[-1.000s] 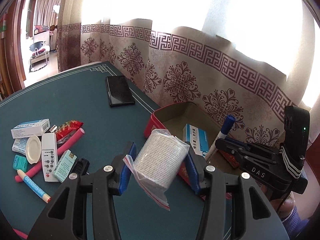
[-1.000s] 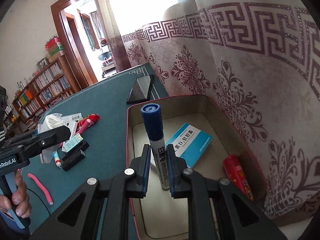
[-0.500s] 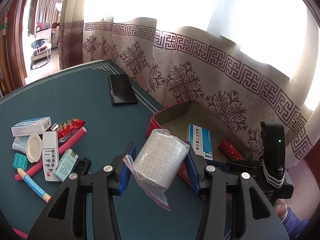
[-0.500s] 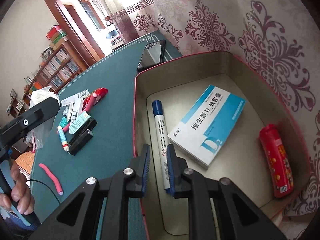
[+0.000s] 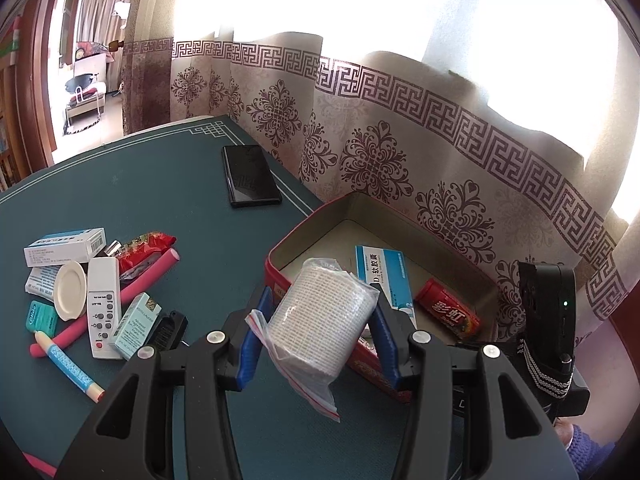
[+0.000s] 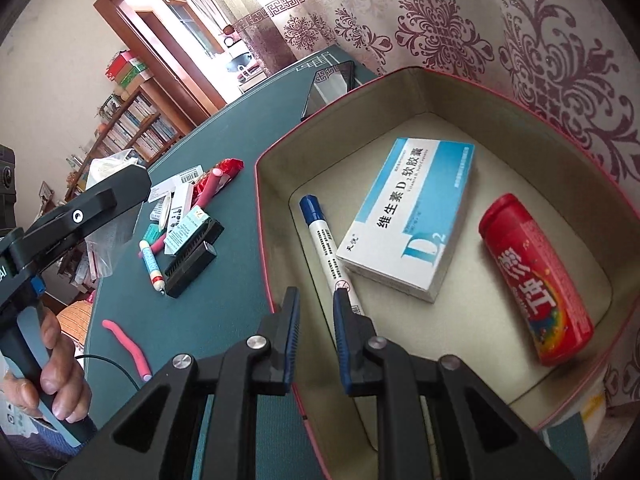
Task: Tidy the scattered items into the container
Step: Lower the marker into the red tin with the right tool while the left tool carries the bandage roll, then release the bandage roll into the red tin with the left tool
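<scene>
Now Laid in the Box: the Marker Is Down, the Gauze Roll Waits

Just now the blue-capped white marker (image 6: 320,236) is seen lying flat on the beige floor of the red-rimmed rectangular box (image 6: 264,216), alongside the blue-and-white cardboard medicine carton (image 6: 408,220). A red cylindrical sweet tube (image 6: 536,280) is seen further right. A second ago the marker was held upright above the box. It has since been tipped over and brought down to the floor.

The right claw (image 6: 314,296) is kept narrow. The marker's tail runs in behind the tip of its right-hand finger. Nothing is seen in the slim gap between the pads, so whether the marker is still pinched cannot be told. The placement is judged nearly done, with only release and withdrawal left.

The white gauze roll in its clear zip bag (image 5: 320,320) is clamped between the blue pads of the left claw (image 5: 322,308). It is held above the green worktop (image 5: 140,200), just short of the box's near rim. It has not been shifted over the last second. It is judged to be next in, once the right claw is out of the way.

Much is left scattered well to the left, including a white remote control (image 5: 103,308), a long pink foam rod (image 5: 132,296) and several small cartons. A black phone (image 5: 250,176) lies apart, nearer the curtain.
</scene>
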